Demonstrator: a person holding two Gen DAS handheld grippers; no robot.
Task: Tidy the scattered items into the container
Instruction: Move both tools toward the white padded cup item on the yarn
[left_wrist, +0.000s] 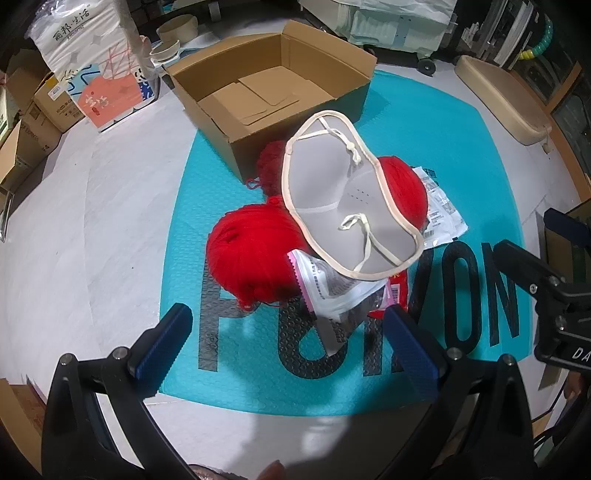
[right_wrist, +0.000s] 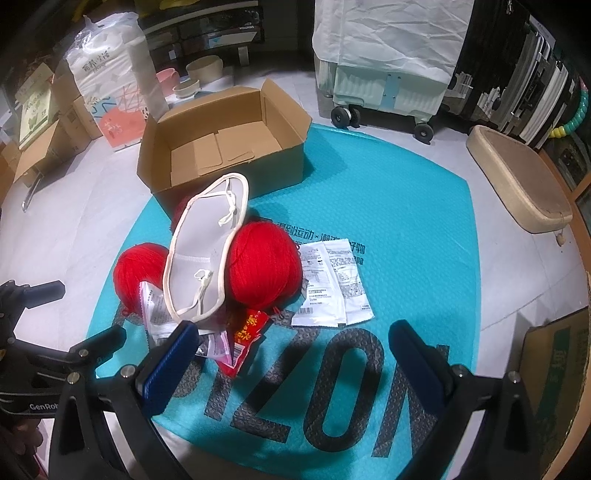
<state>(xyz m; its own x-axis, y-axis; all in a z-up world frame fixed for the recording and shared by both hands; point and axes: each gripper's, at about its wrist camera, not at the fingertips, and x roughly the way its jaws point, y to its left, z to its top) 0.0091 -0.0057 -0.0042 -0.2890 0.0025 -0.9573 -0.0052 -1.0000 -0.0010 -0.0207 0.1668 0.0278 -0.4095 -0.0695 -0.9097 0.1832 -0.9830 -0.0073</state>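
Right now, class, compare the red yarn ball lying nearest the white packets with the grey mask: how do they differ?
The yarn ball is bright red, round and bulky; the grey mask is pale grey with cream edging, thin and cupped. The yarn ball sits on the teal mat; the mask rests tilted on top of the yarn. Both lie outside the empty cardboard box, untouched by either gripper.

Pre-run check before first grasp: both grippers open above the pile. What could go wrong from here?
1. The grey pad lies across two red yarn balls; pulling a ball first would probably tip or drag the pad.
2. Loose yarn strands trail on the teal mat and might snag or unwind.
3. The flat white packets lie flush and overlapping; the right gripper may slip off them or lift both.
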